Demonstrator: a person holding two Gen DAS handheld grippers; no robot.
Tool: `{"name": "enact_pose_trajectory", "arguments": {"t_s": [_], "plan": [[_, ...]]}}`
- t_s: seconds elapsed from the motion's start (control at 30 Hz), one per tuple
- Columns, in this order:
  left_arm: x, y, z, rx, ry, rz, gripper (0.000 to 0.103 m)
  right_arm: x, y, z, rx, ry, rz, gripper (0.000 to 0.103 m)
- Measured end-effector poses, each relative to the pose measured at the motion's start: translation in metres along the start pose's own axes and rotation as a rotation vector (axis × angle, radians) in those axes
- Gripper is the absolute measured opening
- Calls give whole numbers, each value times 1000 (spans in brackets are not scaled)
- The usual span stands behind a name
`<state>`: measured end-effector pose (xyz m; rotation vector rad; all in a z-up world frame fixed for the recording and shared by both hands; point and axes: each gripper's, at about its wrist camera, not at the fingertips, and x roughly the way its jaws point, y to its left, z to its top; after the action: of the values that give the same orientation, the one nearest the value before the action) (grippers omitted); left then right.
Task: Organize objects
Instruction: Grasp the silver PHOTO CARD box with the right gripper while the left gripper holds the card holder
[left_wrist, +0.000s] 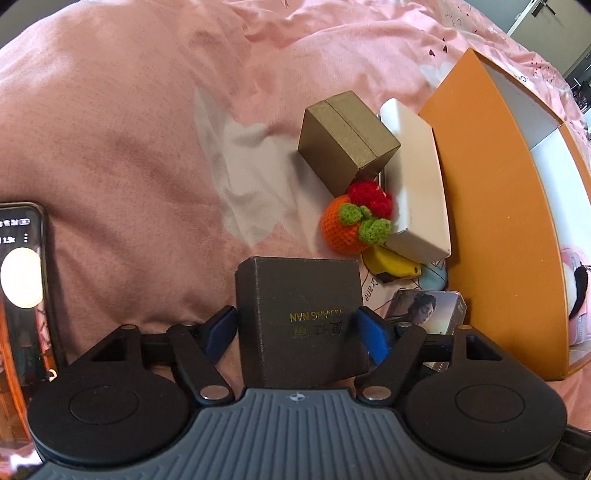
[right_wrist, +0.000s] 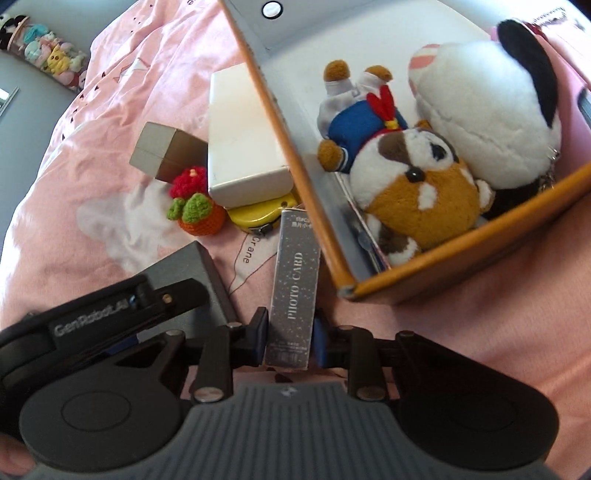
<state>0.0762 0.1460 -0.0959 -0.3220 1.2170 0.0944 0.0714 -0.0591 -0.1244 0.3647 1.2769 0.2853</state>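
My left gripper (left_wrist: 297, 328) is shut on a dark grey box (left_wrist: 299, 317) with gold lettering, held over the pink bedding; the box also shows in the right wrist view (right_wrist: 192, 273). My right gripper (right_wrist: 290, 336) is shut on a photo card box (right_wrist: 294, 284), just outside the orange storage box (right_wrist: 461, 254). In the left wrist view the photo card box (left_wrist: 428, 306) lies beside the orange box wall (left_wrist: 491, 206). Ahead lie a gold cube box (left_wrist: 347, 142), a white box (left_wrist: 417, 184), a crocheted orange and red toy (left_wrist: 351, 221) and a yellow item (left_wrist: 391, 264).
The orange box holds three plush toys: a brown and white one (right_wrist: 421, 192), a blue-dressed one (right_wrist: 362, 125) and a white and black one (right_wrist: 487, 107). A phone (left_wrist: 22, 288) is at the left edge. Pink bedding (left_wrist: 110, 129) covers the surface.
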Motion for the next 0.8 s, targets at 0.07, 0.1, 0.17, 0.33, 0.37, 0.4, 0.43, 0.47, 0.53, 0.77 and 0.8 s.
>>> {"name": "enact_pose_trajectory", "arguments": {"t_s": [0.07, 0.1, 0.17, 0.33, 0.37, 0.4, 0.43, 0.47, 0.53, 0.77, 0.8], "plan": [[5, 1, 2, -6, 5, -8, 89, 2, -3, 1, 11, 9, 0, 29], [8, 1, 2, -9, 9, -14, 90, 2, -3, 1, 16, 12, 1, 29], [12, 1, 4, -10, 18, -26, 92, 2, -4, 2, 17, 12, 6, 29], [3, 0, 2, -27, -19, -63, 82, -3, -5, 2, 7, 0, 24, 27], [-2, 0, 0, -34, -31, -79, 80, -3, -5, 2, 5, -1, 28, 27], [-7, 1, -2, -37, -41, -101, 79, -4, -6, 2, 2, -2, 31, 27], [-11, 1, -3, -39, -49, -121, 78, -4, -6, 2, -1, -2, 33, 27], [-15, 1, -5, -41, -53, -139, 76, -4, -6, 2, -4, 0, 34, 27], [-21, 0, -6, -52, -49, -185, 69, -4, -6, 2, -9, 0, 35, 26], [-19, -7, -8, -52, -37, -219, 48, -3, -6, 2, -18, -2, 32, 26], [-16, -9, -8, -55, -37, -213, 47, -3, -6, 2, -18, -2, 33, 26]]}}
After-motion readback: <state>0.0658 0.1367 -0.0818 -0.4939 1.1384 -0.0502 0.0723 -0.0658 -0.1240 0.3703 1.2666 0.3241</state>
